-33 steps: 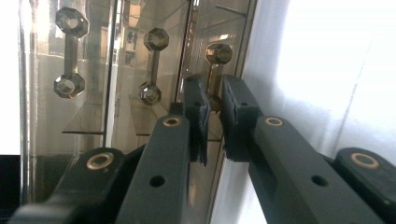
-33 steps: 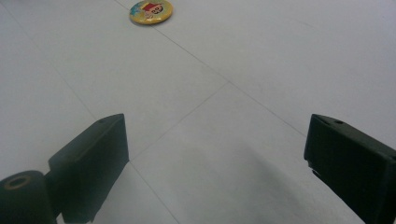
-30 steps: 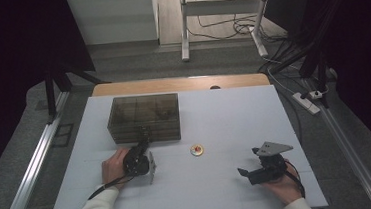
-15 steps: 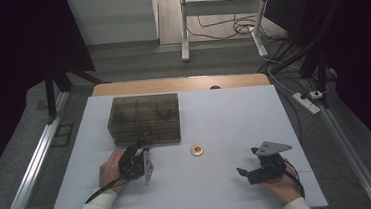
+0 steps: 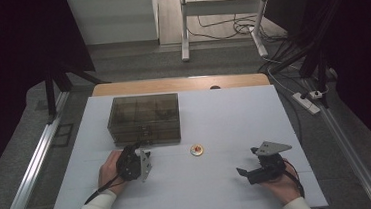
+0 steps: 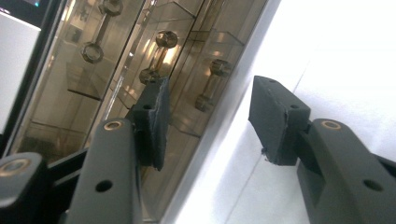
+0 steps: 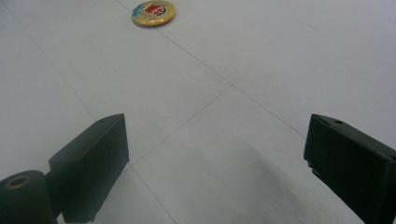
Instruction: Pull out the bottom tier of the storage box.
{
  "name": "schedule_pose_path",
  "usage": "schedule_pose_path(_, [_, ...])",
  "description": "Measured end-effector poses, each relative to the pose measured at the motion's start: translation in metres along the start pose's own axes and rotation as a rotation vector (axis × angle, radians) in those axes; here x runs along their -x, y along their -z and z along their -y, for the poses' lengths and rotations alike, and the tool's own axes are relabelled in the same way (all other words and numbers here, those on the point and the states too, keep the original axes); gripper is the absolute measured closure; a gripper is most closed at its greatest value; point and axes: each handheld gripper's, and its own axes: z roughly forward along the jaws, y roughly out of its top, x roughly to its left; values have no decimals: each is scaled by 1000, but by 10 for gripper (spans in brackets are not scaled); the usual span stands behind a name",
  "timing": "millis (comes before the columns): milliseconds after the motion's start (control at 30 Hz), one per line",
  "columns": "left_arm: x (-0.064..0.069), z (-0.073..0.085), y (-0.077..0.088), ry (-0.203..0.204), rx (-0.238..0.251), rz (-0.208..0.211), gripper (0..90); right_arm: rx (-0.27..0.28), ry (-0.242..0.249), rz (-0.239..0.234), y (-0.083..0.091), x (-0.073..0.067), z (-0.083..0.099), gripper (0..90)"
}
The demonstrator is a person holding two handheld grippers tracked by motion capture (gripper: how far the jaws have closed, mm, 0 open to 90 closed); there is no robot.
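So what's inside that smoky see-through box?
The box is split into compartments; through its tinted wall, the left gripper view shows three metal latches. Any contents are too dim to tell.

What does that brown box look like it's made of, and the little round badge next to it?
Box: likely smoke-tinted clear plastic, glossy; its dividers and metal handles show through. Badge: probably a printed pin button, shiny yellow face; metal or plastic is unclear.

White surface [image 5: 219, 182] with faint seam lines. Smoky translucent compartment box [image 5: 143, 119] resting toward far left. Small round yellow badge [image 5: 196, 149] lying flat near centre, just right of box's near corner, apart from it.
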Motion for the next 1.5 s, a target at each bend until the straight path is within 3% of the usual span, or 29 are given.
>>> schedule_pose_path(333, [-7, 2, 8, 185, 32, 147, 449, 2, 0, -3, 0, 0, 0, 68])
schedule_pose_path(667, [-22, 10, 18, 417, 60, 295, 405, 2, 3, -5, 0, -1, -1, 68])
schedule_pose_path(833, [-29, 14, 20, 525, 59, 345, 333, 4, 1, -8, -2, -1, -2, 69])
schedule_pose_path(933, [-33, 16, 20, 561, 48, 363, 314, 2, 5, -9, -3, -1, -3, 69])
schedule_pose_path(1167, [-35, 19, 21, 585, 26, 393, 285, -2, 10, -17, -7, -3, -6, 70])
schedule_pose_path(1500, [-43, 26, 24, 663, 16, 441, 255, 3, 9, -22, -10, -2, -10, 71])
